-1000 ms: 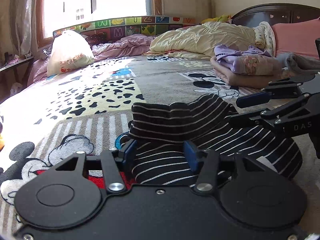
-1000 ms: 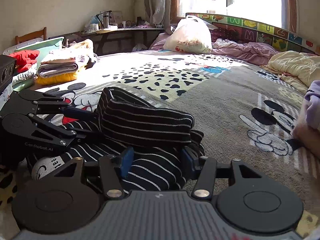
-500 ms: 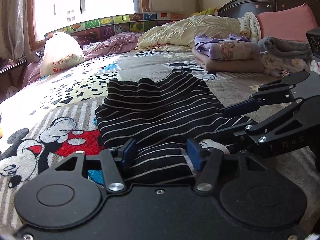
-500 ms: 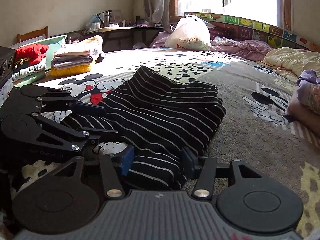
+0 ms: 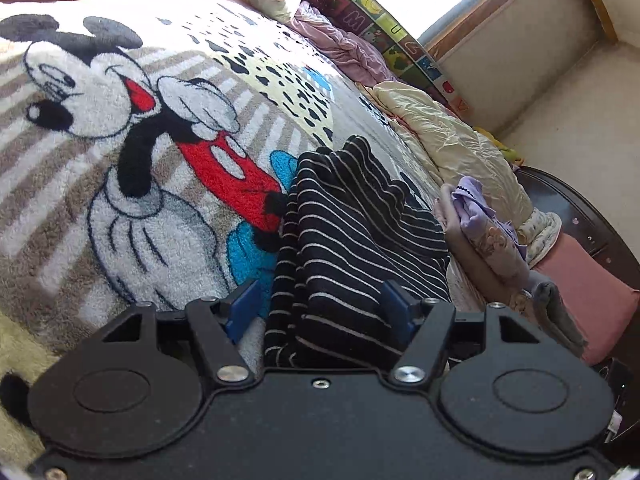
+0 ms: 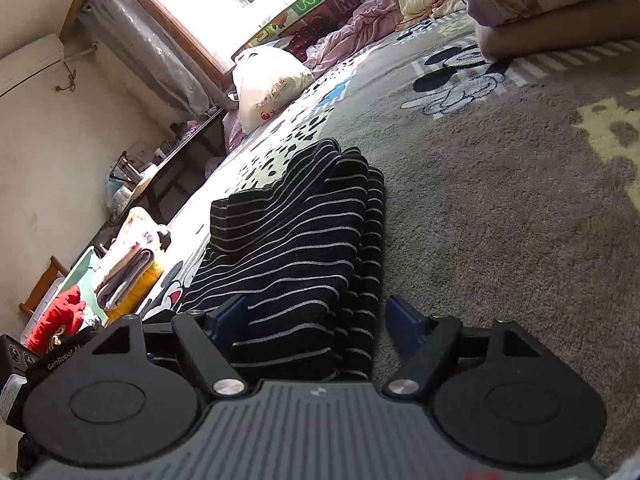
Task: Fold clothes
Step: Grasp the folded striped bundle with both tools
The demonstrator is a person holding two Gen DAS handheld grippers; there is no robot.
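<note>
A black garment with thin white stripes lies folded in a thick stack on the Mickey Mouse blanket. My left gripper is open, its blue pads either side of the garment's near end, the right pad against the cloth. In the right wrist view the same garment runs away from my right gripper, which is open with the garment's near edge between its pads. Both views are strongly tilted. Part of the left gripper's black body shows at the right view's lower left.
A stack of folded purple and tan clothes lies just right of the garment, with a cream quilt and pink pillow behind. A white bag, folded clothes and a red item sit at left.
The upper part of the garment has been laid down over the lower part into a compact stack. Both grippers have rolled sideways and moved closer to its near end.
</note>
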